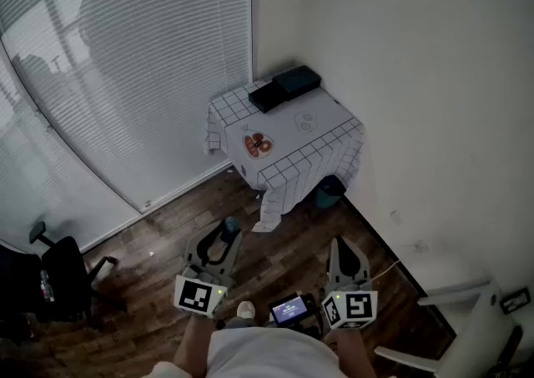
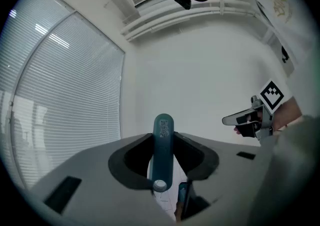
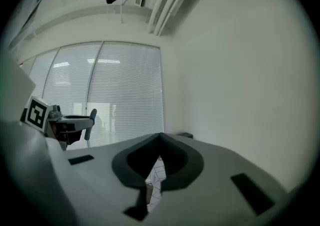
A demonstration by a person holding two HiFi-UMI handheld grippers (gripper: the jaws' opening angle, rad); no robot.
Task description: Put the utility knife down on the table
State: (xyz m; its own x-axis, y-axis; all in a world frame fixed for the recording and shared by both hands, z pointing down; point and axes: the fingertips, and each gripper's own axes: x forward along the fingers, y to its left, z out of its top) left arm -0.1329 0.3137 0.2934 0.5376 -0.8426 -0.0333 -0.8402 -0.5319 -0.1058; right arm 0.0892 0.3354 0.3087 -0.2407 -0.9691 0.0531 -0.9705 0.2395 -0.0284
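Note:
A teal utility knife stands between the jaws of my left gripper, which is shut on it; in the left gripper view the knife points forward past the jaw tips. My right gripper is held beside it, low in the head view, jaws together and nothing in them; its tips meet in the right gripper view. The small table with a white checked cloth stands in the room's corner, well ahead of both grippers. Both grippers hang above the wooden floor, apart from the table.
On the table lie two black boxes at the back and a plate with red food at the front left. A teal bin sits under it. Window blinds fill the left; an office chair and a white chair flank me.

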